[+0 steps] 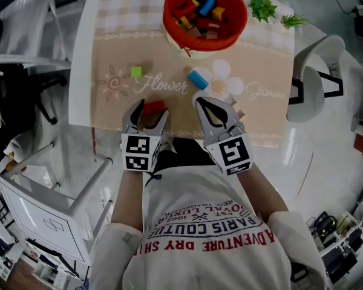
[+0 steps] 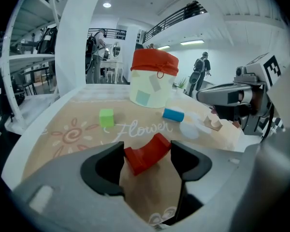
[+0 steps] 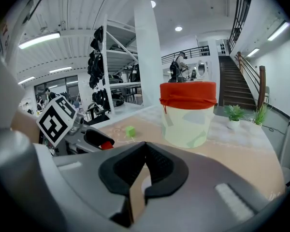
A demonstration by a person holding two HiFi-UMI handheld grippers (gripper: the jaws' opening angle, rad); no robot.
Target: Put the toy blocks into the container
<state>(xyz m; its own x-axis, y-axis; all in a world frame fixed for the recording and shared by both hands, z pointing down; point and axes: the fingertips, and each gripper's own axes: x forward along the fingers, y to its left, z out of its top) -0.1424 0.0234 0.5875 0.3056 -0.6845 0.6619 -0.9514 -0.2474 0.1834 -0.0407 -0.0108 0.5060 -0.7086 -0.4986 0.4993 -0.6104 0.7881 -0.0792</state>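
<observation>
A red arch block (image 1: 154,107) (image 2: 146,153) lies on the beige mat, and my left gripper (image 1: 150,110) (image 2: 147,154) is shut on it, one pad against each end. My right gripper (image 1: 204,103) (image 3: 145,146) hovers just to the right, shut with nothing between its pads. A small beige notched block (image 1: 238,113) (image 2: 215,123) sits beside it. Farther out lie a blue cylinder (image 1: 198,79) (image 2: 173,114) and a green cube (image 1: 136,72) (image 2: 106,117) (image 3: 130,131). The red-rimmed container (image 1: 167,18) (image 2: 153,88) (image 3: 187,120) stands at the far edge and holds several blocks.
The patterned mat (image 1: 260,71) covers a white table. Two small potted plants (image 1: 263,6) stand to the right of the container. A white chair (image 1: 314,83) is at the table's right, and a white shelf unit (image 1: 42,204) stands at the lower left.
</observation>
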